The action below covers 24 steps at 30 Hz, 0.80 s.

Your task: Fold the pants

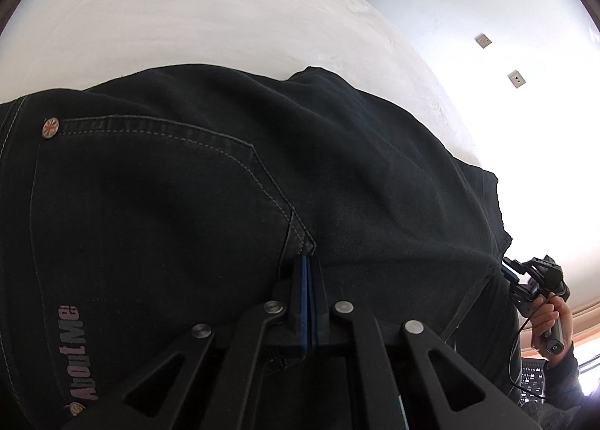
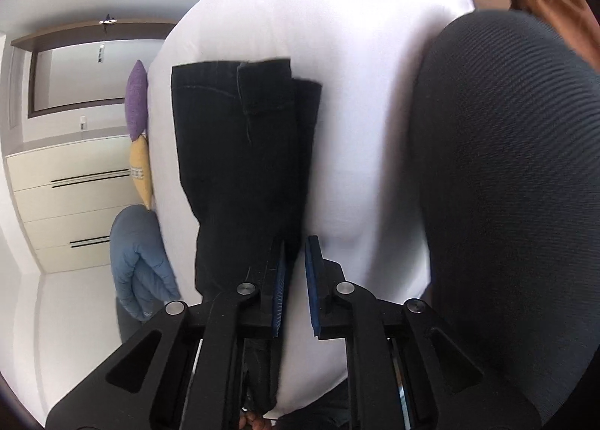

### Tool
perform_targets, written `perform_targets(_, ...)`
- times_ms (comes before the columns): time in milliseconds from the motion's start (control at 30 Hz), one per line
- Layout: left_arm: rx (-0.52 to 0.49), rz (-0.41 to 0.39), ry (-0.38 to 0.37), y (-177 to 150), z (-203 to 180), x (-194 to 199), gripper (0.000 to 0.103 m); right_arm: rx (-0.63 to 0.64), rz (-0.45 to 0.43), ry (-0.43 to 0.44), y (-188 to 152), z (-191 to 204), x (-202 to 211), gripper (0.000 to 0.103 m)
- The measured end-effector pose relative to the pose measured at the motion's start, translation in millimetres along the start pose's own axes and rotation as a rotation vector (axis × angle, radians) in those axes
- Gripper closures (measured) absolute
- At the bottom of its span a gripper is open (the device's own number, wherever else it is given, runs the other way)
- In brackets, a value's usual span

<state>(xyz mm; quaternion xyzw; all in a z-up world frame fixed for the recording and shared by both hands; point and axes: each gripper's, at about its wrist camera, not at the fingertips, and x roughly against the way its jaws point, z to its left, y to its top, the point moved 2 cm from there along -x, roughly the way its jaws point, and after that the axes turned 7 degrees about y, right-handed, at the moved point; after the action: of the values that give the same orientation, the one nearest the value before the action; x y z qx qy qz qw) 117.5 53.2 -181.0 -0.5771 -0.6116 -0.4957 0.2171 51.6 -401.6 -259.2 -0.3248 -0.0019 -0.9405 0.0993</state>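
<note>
Black jeans (image 1: 232, 182) with grey stitching and an "AboutMe" print lie on a white bed (image 1: 187, 25). My left gripper (image 1: 306, 261) has its blue pads pressed together on the fabric by a back pocket corner. In the right wrist view the jeans (image 2: 243, 152) lie as a long folded strip on the bed (image 2: 356, 122). My right gripper (image 2: 296, 246) is open by a narrow gap at the strip's near right edge; its left finger (image 2: 279, 280) overlaps the denim, and nothing is gripped. The right gripper (image 1: 532, 272) also shows in the left wrist view, held in a hand.
Purple (image 2: 135, 104), yellow (image 2: 141, 175) and blue (image 2: 138, 261) cushions line the bed's far side. A cream drawer unit (image 2: 67, 201) stands behind. The person's dark-clad leg (image 2: 506, 186) fills the right of the right wrist view. The bed edge (image 1: 442, 107) runs close to the jeans.
</note>
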Motion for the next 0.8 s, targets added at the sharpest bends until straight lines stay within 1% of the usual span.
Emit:
perform_targets(33,0.003,-0.001,-0.002,-0.7,1.7,1.2,0.098,0.032,-0.034,-0.046,1.9,5.6,12.9,0.092)
perform_targets(67,0.008,-0.003,-0.005,-0.8,1.7,0.6,0.098,0.055,-0.075,-0.073,4.2,12.1,26.2,0.092)
perform_targets(100,0.013,-0.003,-0.009,-1.0,0.8,-0.3,0.098,0.079,-0.103,-0.068,5.7,19.8,34.7,0.092)
perform_targets(133,0.021,-0.002,-0.013,-0.9,1.7,0.0,0.098,0.144,-0.132,-0.04,8.2,36.1,43.7,0.092)
perform_targets(167,0.026,-0.001,-0.015,-0.8,2.8,0.7,0.098,0.233,-0.136,-0.02,8.5,57.0,45.7,0.092)
perform_targets(200,0.027,0.0,-0.013,-1.0,4.3,2.0,0.098,0.313,-0.115,-0.001,6.0,76.7,41.3,0.092)
perform_targets(233,0.026,0.002,-0.007,-0.8,4.0,2.2,0.098,0.372,-0.08,0.03,1.6,93.0,32.3,0.092)
perform_targets(267,0.023,0.004,0.001,-0.5,3.2,2.4,0.098,0.427,-0.007,0.082,-4.9,109.7,15.5,0.092)
perform_targets(300,0.019,0.006,0.008,0.0,2.0,2.8,0.098,0.448,0.062,0.115,-9.5,117.9,0.5,0.092)
perform_targets(333,0.016,0.006,0.014,0.2,1.0,3.2,0.098,0.454,0.155,0.144,-15.4,123.1,-23.8,0.092)
perform_targets(367,0.015,0.007,0.017,0.5,0.0,3.2,0.098,0.446,0.19,0.137,-17.5,122.3,-37.2,0.092)
perform_targets(433,0.019,0.01,0.012,0.3,0.5,3.2,0.098,0.42,0.289,0.075,-17.4,107.5,-74.4,0.092)
perform_targets(500,0.02,0.017,-0.004,-0.1,3.0,3.3,0.098,0.414,0.26,-0.03,-4.2,84.7,-89.8,0.092)
perform_targets(533,0.017,0.023,-0.014,-0.4,4.8,3.7,0.098,0.379,0.23,-0.053,11.1,66.9,-91.7,0.097)
perform_targets(567,0.009,0.029,-0.021,-1.0,6.6,4.5,0.098,0.33,0.222,-0.008,20.0,57.1,-90.6,0.103)
perform_targets(600,-0.002,0.037,-0.029,-1.8,8.3,6.1,0.098,0.275,0.201,0.028,31.1,46.6,-84.8,0.103)
perform_targets(633,-0.013,0.043,-0.029,-2.7,9.3,7.7,0.098,0.253,0.151,0.023,42.3,41.3,-72.2,0.103)
perform_targets(700,-0.041,0.052,-0.006,-4.8,12.4,14.0,0.098,0.297,0.068,-0.043,53.1,44.5,-52.5,0.103)
perform_targets(733,-0.046,0.055,0.007,-5.5,14.2,18.1,0.098,0.318,0.044,-0.079,56.3,48.4,-43.3,0.103)
perform_targets(767,-0.051,0.051,0.06,-6.2,16.7,23.7,0.098,0.332,0.045,-0.097,56.2,52.3,-38.7,0.103)
perform_targets(800,-0.053,0.042,0.103,-6.6,17.2,30.0,0.099,0.35,0.052,-0.111,52.6,58.4,-35.0,0.097)
